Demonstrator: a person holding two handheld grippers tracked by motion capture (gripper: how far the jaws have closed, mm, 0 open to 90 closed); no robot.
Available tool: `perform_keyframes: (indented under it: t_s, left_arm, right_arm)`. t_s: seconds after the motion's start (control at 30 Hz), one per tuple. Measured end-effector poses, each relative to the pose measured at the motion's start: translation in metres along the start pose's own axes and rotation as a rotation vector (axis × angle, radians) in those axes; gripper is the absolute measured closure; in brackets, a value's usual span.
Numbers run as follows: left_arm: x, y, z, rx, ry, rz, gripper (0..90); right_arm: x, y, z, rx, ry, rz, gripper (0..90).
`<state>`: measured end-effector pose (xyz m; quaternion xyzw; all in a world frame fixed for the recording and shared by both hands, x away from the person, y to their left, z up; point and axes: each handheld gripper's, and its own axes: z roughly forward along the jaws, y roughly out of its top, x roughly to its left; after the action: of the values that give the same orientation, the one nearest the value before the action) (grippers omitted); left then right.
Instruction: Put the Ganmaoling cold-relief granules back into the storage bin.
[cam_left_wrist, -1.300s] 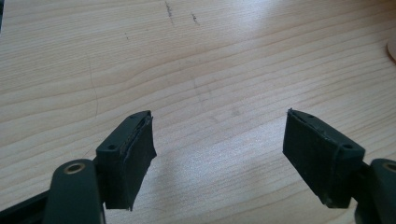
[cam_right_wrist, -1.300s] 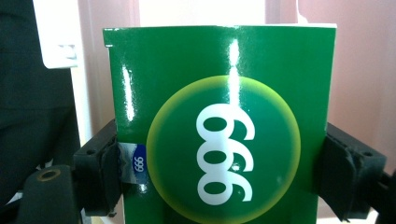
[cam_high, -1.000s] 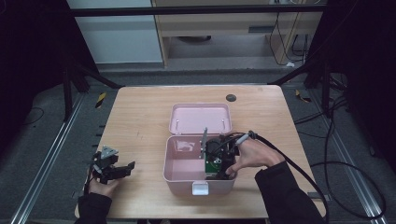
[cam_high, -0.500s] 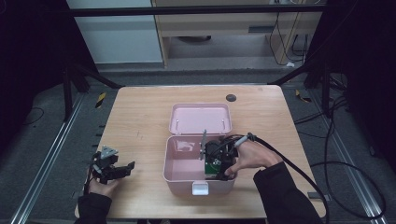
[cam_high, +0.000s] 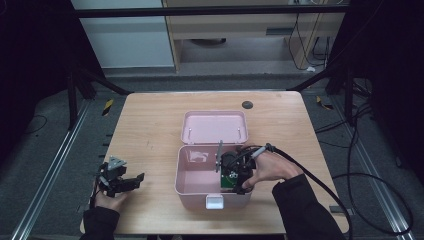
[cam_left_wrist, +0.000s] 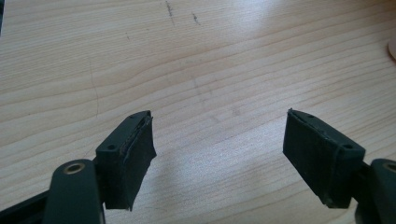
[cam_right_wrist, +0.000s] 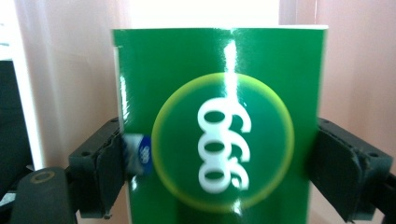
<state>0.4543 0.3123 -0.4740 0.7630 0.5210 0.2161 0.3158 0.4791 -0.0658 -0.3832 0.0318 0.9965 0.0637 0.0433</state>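
Green and glossy, the small box (cam_right_wrist: 219, 121) stands between the jaws of the right hand-held gripper (cam_high: 234, 175), which have just been opening, inside the pink case (cam_high: 192, 177).

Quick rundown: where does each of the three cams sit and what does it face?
High view: above the person's side, looking forward and down on the table; forearms, left gripper, right gripper in the pink box.
Left gripper view: on the left gripper, facing bare tabletop; open jaws.
Right gripper view: on the right gripper, facing the green box between its jaws.
Shared: high and right gripper views both show the green box and pink walls.
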Motion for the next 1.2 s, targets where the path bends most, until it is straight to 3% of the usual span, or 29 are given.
perform_keyframes:
  t_s: [0.3,0.53,0.67,0.8,0.9,1.2]
  left_arm:
    - [0.0,0.0,0.0,0.003,0.001,0.004,23.6]
    - [0.0,0.0,0.0,-0.001,0.001,0.0,23.7]
    - [0.0,0.0,0.0,0.001,0.002,0.002,23.7]
    - [0.0,0.0,0.0,-0.001,0.002,0.001,24.0]
    - [-0.001,0.0,0.0,0.001,0.0,0.003,24.0]
    - [-0.001,0.0,-0.001,-0.003,-0.005,0.003,24.9]
  right_arm:
    - [0.0,-0.007,-0.018,-0.071,-0.034,0.014,13.1]
    - [0.003,-0.015,-0.047,-0.166,-0.075,0.047,12.5]
    - [0.004,-0.02,-0.059,-0.192,-0.107,0.063,13.0]
    - [0.007,-0.034,-0.076,-0.231,-0.157,0.094,14.2]
    - [0.009,-0.042,-0.082,-0.256,-0.167,0.103,15.2]
    - [0.012,-0.075,-0.091,-0.294,-0.213,0.171,17.5]
